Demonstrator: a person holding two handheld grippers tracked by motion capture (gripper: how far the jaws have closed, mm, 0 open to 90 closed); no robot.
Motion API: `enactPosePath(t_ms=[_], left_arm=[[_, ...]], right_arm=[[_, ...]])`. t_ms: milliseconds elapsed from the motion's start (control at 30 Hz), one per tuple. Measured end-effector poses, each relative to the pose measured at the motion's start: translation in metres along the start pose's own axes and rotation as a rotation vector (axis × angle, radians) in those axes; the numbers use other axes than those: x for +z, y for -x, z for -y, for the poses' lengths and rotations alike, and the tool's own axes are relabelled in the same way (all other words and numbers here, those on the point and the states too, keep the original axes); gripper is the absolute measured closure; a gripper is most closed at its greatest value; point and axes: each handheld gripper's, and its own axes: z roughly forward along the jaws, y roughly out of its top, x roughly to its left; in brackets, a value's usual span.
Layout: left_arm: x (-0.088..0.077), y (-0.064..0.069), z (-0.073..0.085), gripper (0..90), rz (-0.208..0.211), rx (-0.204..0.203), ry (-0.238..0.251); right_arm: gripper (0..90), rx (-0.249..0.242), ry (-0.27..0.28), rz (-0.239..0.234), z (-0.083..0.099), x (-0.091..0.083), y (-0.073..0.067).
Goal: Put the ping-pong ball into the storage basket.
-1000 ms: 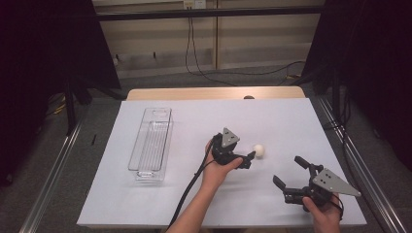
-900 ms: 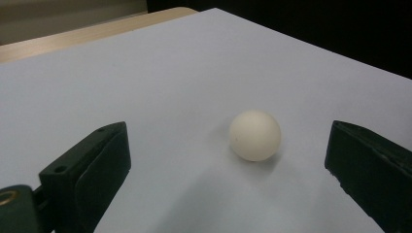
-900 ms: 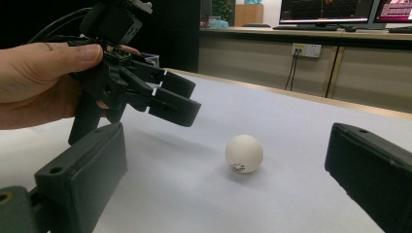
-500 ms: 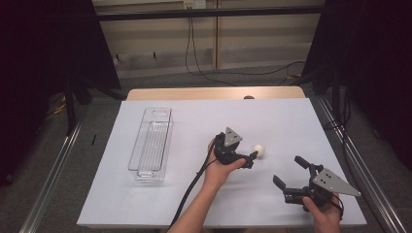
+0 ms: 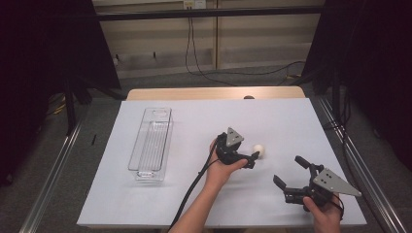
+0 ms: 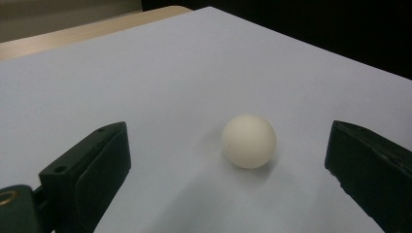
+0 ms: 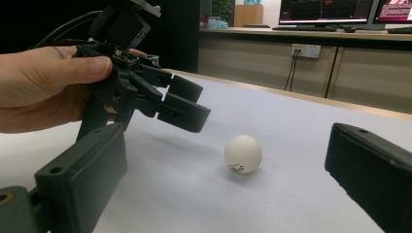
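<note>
**Ball between my left jaws, not yet gripped**

My left gripper (image 5: 251,158) sits near the middle of the white sheet (image 5: 291,121), its jaws spread wide and pointed toward three o'clock in the high view. The ball (image 5: 259,149) lies on the sheet right at the jaw tips. In the left gripper view the ball (image 6: 248,141) rests on the sheet between my two jaws, a little closer to the right-hand one, with clear gaps on both sides; neither jaw touches it. My left hand (image 5: 221,170) wraps the gripper body from below, and its cable (image 5: 192,187) trails off toward seven o'clock.

My right gripper (image 5: 290,175) is at about five o'clock from the ball, well apart from it, near the front edge of the sheet. Its jaws stand apart too, holding nothing, and point toward ten o'clock. In the right gripper view the ball (image 7: 243,154) shows farther off between my own two jaws, with a small dark mark low on its near side, and the left gripper (image 7: 182,107) hangs just above and to the left of it, jaw tips tilted down toward the sheet.

A clear tray (image 5: 141,167) lies lengthwise on the sheet at about nine o'clock from the ball, well apart.
</note>
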Motion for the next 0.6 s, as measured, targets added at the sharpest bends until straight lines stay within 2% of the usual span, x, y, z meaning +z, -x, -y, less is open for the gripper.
enactPosePath(t_ms=[600], left_arm=[[0.0069, 0.0001, 0.0020, 3.0, 0.000, -0.002, -0.009]], right_arm=[[1.0, -0.002, 0.001, -0.001, 0.0002, 0.0005, 0.0003]])
